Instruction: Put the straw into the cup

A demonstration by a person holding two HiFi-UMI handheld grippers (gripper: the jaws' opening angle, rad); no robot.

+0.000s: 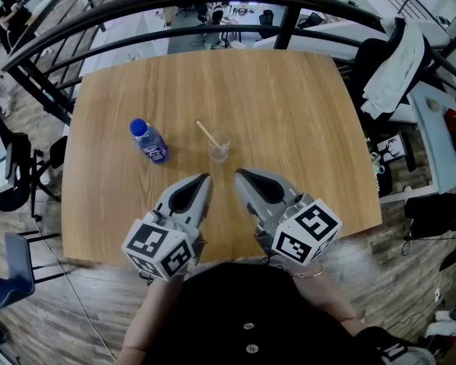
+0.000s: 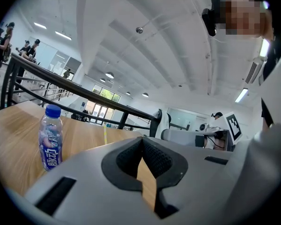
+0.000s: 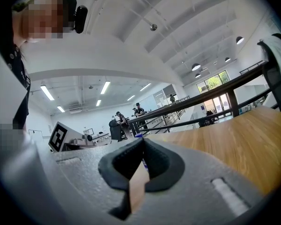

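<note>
The straw (image 1: pixel 207 133) stands inside the clear cup (image 1: pixel 219 149), leaning out over the rim toward the far left, so the task looks done. Both tools are clenched and empty: the left gripper (image 1: pixel 205 178) has its pads pressed together with nothing between them, and the right gripper (image 1: pixel 239 175) is the same. Their tips sit side by side just short of the cup, over the near part of the desk (image 1: pixel 304 112).

The main risk is a knock. The cup looks light and apparently empty, and the leaning straw puts weight on one side. A forward nudge from either closed tip could tip it or flick the straw out. A sweep to the left could also catch the bottle (image 1: pixel 150 141), which stands near the cup and would roll if it toppled.

The cup sits near the middle of the desk, well apart from every edge. The right half and the far part are bare wood, giving free room there. A dark railing (image 1: pixel 213 6) runs beyond the far edge. Drawing back toward the person looks like the safest way out.
</note>
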